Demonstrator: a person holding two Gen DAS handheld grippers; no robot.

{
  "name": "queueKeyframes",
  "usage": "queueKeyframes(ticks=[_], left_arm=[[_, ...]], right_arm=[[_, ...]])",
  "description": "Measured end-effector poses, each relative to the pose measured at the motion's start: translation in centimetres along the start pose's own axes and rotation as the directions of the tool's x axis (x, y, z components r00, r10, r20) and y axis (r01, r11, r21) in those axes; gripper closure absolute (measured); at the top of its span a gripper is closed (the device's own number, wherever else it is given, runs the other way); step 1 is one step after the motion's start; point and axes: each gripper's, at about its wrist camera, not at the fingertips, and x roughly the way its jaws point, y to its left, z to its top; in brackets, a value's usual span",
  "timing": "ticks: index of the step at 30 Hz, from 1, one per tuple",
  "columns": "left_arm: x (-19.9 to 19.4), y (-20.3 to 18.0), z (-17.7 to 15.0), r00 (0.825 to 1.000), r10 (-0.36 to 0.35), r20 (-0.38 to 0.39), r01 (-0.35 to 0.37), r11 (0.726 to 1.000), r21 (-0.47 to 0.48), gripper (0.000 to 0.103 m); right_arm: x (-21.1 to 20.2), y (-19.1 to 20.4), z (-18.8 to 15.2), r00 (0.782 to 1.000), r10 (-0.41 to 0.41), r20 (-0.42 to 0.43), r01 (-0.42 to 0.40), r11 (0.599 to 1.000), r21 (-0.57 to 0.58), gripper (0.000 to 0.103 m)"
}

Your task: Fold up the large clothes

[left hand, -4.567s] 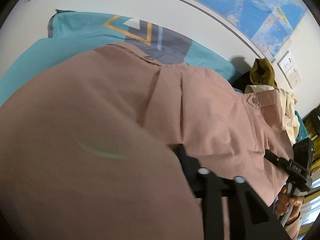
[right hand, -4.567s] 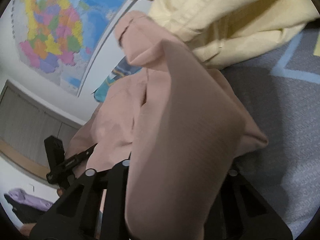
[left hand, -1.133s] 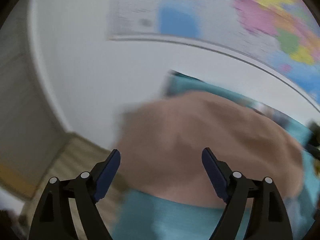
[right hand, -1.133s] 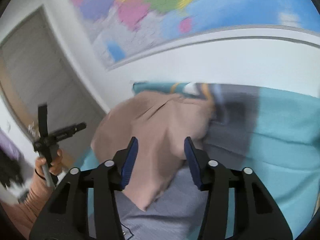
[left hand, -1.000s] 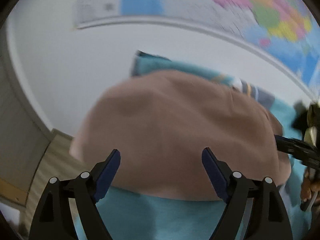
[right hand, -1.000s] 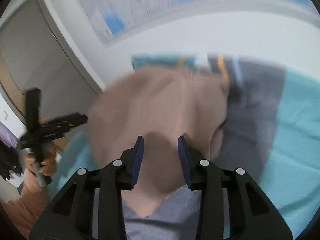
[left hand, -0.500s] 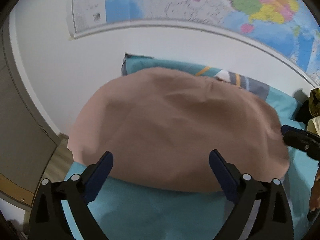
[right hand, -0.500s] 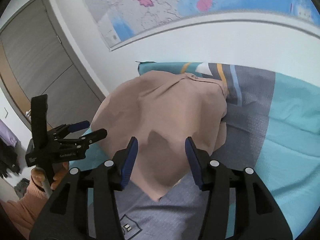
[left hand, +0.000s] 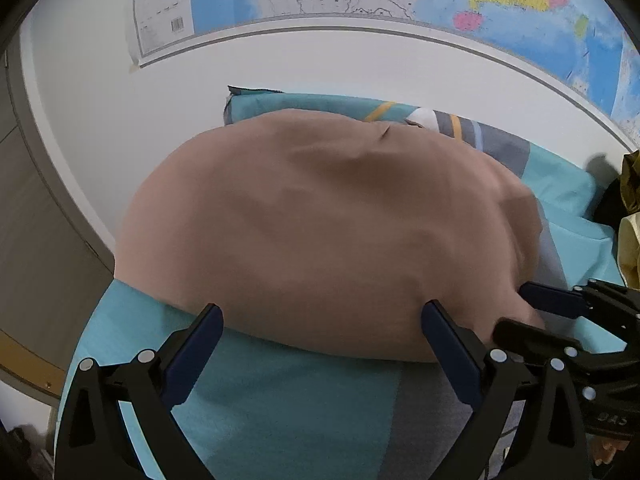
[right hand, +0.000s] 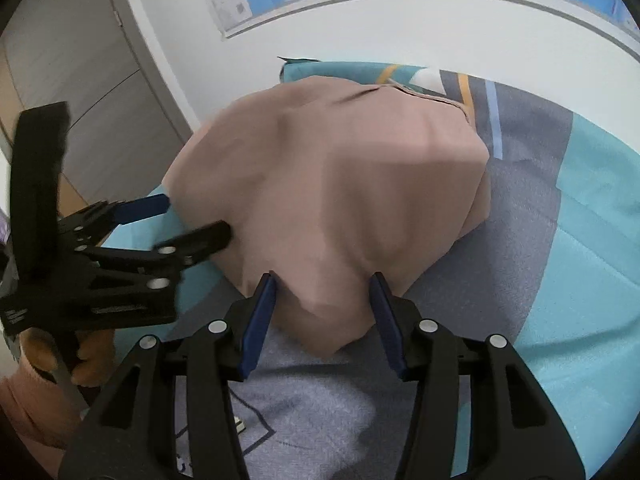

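Pink garment folded and let go on the bed.

The left hand-held gripper (left hand: 322, 322) gapes wide and empty at the near hem; the right hand-held gripper (right hand: 322, 294), half open, straddles a loose corner without pinching. The pink garment (left hand: 328, 236) lies doubled on the bed (left hand: 280, 400); tidying may remain.

The left gripper (left hand: 322, 322) is held low in its frame, jaws spread wide, nothing pinched. The right gripper (right hand: 323, 294) is held bottom centre, jaws partly apart, just opened. A hand (right hand: 86, 354) is seen lower left.
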Motion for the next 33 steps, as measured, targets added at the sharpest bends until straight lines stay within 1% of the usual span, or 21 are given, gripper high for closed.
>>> queueKeyframes(ticks=[2,3,5,7,11,12,14,15,17,19,22,25,28,30,33], left_arm=[[-0.6,0.1,-0.1,1.000,0.000,0.014,0.000,1.000,-0.008,0.007],[-0.8,0.1,-0.2,1.000,0.003,0.023,-0.003,1.000,-0.012,0.007],[-1.4,0.0,-0.4,0.999,0.008,0.031,-0.008,1.000,-0.018,0.007],[-2.0,-0.2,-0.6,0.999,0.016,0.045,-0.015,1.000,-0.017,0.007],[-3.9,-1.2,-0.9,0.995,0.039,0.090,-0.037,0.999,-0.025,0.007],[-4.3,-1.5,-1.0,0.994,0.041,0.098,-0.039,0.999,-0.024,0.007],[-5.0,-2.0,-1.1,0.992,0.054,0.111,-0.051,0.998,-0.024,0.007],[-5.3,-2.1,-1.2,0.993,0.051,0.108,-0.048,0.998,-0.031,0.007],[-5.9,-2.2,-1.5,0.993,0.044,0.108,-0.038,0.998,-0.057,0.007],[-6.3,-2.2,-1.8,0.994,0.043,0.100,-0.035,0.997,-0.074,0.007],[-6.7,-2.1,-2.2,0.995,0.056,0.085,-0.047,0.994,-0.103,0.007],[-7.2,-2.4,-2.8,0.991,0.100,0.092,-0.090,0.990,-0.107,0.007],[-7.9,-2.5,-3.3,0.989,0.102,0.104,-0.090,0.989,-0.113,0.007],[-8.5,-2.6,-3.5,0.986,0.123,0.112,-0.110,0.988,-0.112,0.007],[-9.1,-2.7,-3.7,0.984,0.137,0.115,-0.124,0.985,-0.116,0.007]], right_arm=[[-0.8,0.0,-0.2,1.000,0.012,0.029,-0.012,1.000,0.009,0.053],[-1.2,0.0,-0.3,0.999,0.013,0.041,-0.013,1.000,0.010,0.050],[-2.0,0.2,-0.4,0.998,-0.003,0.062,0.003,1.000,0.003,0.048],[-2.7,0.5,-0.6,0.996,-0.009,0.083,0.010,1.000,-0.006,0.042],[-4.3,1.5,-1.3,0.990,-0.034,0.134,0.039,0.999,-0.036,0.035],[-4.6,1.6,-1.4,0.989,-0.034,0.145,0.040,0.999,-0.036,0.030],[-5.4,1.9,-1.9,0.984,-0.050,0.173,0.057,0.998,-0.041,0.024],[-5.7,2.0,-2.1,0.980,-0.065,0.187,0.074,0.996,-0.041,0.020],[-6.3,2.0,-2.3,0.976,-0.066,0.207,0.075,0.997,-0.032,0.015],[-6.8,1.8,-2.7,0.973,-0.072,0.221,0.077,0.997,-0.015,0.006],[-7.3,1.8,-3.0,0.973,-0.052,0.227,0.056,0.998,-0.010,0.006],[-7.6,2.3,-3.2,0.972,-0.060,0.228,0.068,0.997,-0.027,0.006],[-8.2,2.6,-3.7,0.970,-0.084,0.230,0.090,0.996,-0.013,0.006],[-8.5,2.7,-3.8,0.970,-0.084,0.226,0.087,0.996,-0.006,0.006],[-9.2,3.1,-4.3,0.966,-0.068,0.251,0.078,0.997,-0.029,0.006]])
